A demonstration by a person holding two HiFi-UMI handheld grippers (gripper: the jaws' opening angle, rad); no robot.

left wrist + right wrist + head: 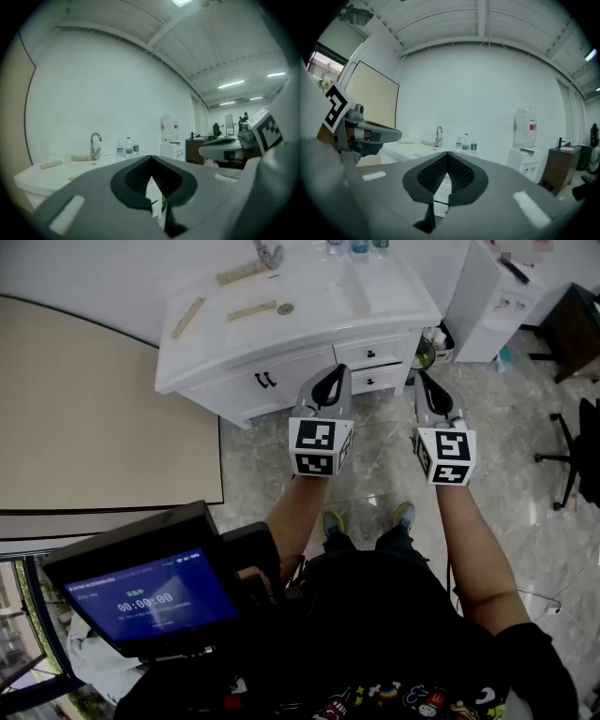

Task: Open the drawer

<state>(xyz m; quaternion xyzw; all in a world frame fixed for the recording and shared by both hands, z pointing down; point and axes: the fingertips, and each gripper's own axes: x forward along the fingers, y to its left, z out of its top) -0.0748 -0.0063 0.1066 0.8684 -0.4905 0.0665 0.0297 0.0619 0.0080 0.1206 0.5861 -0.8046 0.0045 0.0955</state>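
- Your left gripper (328, 386) (151, 161) has its jaws closed tip to tip, with nothing between them.
- Your right gripper (428, 390) (447, 157) is likewise closed and empty.
- Both grippers are held side by side and well apart, over the marble floor (262, 465) in front of the vanity cabinet (234, 385). Neither touches it.
- The upper drawer (371, 353) and the lower drawer (377, 378) sit at the right end of the vanity front, both shut flush.
- In the head view the drawers lie between the two sets of tips: the left tips are just beside the lower drawer's left edge, and the right tips are off the vanity's right corner.
- To the right, the water dispenser (487, 296) stands near the vanity, leaving a narrow gap beside the right gripper.
- The countertop edge (309, 334) overhangs the drawers.
- The floor behind and between the grippers is free.
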